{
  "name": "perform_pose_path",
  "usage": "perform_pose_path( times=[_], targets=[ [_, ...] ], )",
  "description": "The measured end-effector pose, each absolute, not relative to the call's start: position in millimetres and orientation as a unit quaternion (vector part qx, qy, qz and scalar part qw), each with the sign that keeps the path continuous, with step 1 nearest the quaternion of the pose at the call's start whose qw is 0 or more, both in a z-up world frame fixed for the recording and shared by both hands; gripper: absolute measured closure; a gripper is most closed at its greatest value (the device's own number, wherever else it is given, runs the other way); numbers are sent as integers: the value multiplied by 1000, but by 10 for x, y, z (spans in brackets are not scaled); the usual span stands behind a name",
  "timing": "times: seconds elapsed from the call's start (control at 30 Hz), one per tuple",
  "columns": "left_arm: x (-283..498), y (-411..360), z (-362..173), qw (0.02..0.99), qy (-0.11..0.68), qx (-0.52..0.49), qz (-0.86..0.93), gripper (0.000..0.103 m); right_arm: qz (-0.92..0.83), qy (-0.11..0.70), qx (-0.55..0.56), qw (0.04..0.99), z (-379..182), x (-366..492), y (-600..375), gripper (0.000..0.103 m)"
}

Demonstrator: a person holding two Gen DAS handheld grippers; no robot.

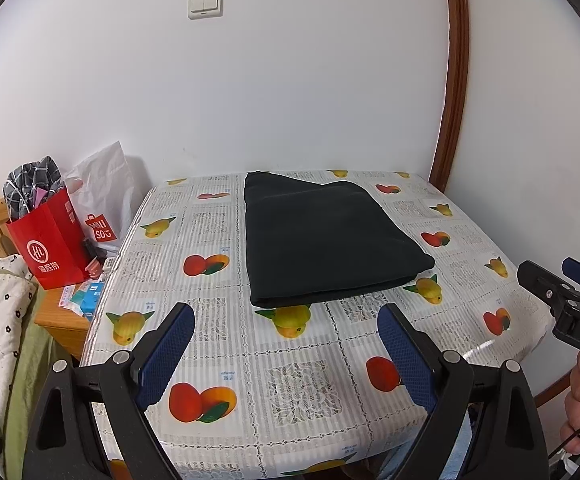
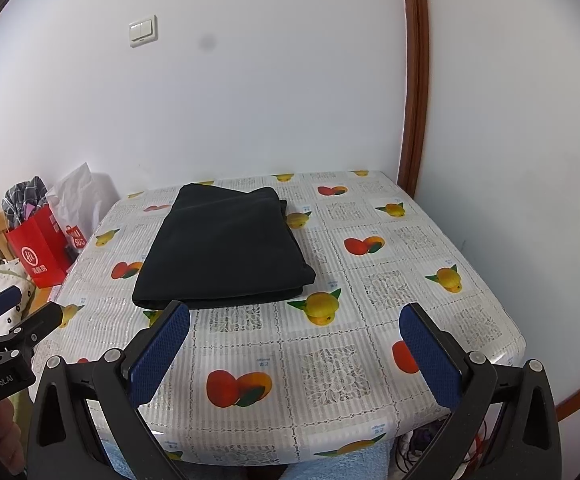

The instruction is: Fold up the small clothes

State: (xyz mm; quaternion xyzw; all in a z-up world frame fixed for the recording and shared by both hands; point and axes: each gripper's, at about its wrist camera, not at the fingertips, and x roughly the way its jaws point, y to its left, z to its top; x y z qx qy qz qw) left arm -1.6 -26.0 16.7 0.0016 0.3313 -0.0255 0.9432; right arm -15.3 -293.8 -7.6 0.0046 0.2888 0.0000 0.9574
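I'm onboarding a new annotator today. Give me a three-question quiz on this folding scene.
1. True or false: the left gripper is shut on the black garment.
2. What does the garment lie on? A) floor B) fruit-print tablecloth C) chair
3. Fill in: the red paper bag stands to the table's ____ side.

Key: 1 false, both it and the right gripper are open and empty; 2 B; 3 left.

Even, bright indoor light fills both views. Fisheye bending curves the door frame (image 1: 455, 80) and darkens the corners. Glare streaks the glossy tablecloth (image 2: 505, 356) edge; a dark smudge marks the wall (image 2: 206, 43).
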Motion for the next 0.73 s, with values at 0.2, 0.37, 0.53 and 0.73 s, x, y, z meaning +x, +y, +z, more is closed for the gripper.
perform_pose_path(
  times=[0.2,0.37,0.53,0.73],
  targets=[
    [-24,-234,154,943,333,-1,-25,10,0,289,3,957,-73,-158,-2921,0],
    [-36,-191,158,943,332,-1,-26,10,3,290,0,957,-74,-159,-2885,0],
    [-36,-162,157,943,333,-4,-26,10,2,290,-2,957,-80,-166,-2849,0],
    [-24,-137,145,942,334,-8,-26,10,3,291,-4,957,-91,-163,-2824,0]
  ],
)
